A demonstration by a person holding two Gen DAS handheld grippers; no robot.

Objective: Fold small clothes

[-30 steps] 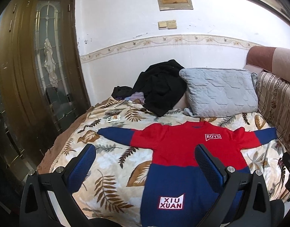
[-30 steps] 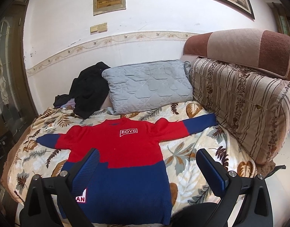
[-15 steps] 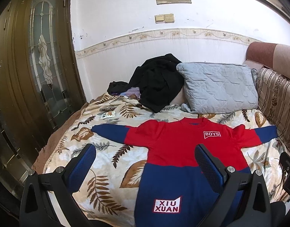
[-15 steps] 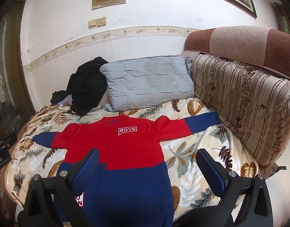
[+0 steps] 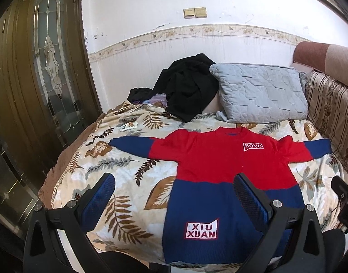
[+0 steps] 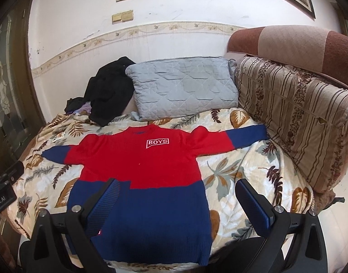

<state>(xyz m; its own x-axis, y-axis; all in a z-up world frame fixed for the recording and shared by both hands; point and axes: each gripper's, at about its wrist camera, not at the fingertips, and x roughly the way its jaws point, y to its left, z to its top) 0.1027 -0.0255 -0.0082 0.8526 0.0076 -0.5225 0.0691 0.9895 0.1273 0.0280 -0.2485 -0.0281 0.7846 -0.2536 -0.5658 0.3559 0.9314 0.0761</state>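
A small red and blue sweater [image 5: 221, 173] [image 6: 142, 170] lies flat and face up on the leaf-print bedspread [image 5: 119, 159] [image 6: 237, 177], both sleeves spread sideways, hem toward me. It carries a BOYS patch on the chest and a XIU XUAN patch near the hem. My left gripper [image 5: 174, 200] hovers open above the sweater's lower left side, holding nothing. My right gripper [image 6: 177, 202] hovers open above the lower right part of the hem, also holding nothing. Neither touches the cloth.
A grey quilted pillow [image 5: 260, 95] [image 6: 185, 88] and a heap of black clothes [image 5: 187, 86] [image 6: 110, 93] lie at the head of the bed. A striped cushion [image 6: 296, 118] lines the right side. A wooden glass-panel door [image 5: 37, 68] stands left.
Both grippers have moved a little forward and lower toward the bed, so the sweater appears larger and nearer. The sweater itself has not moved. Both grippers stayed open.
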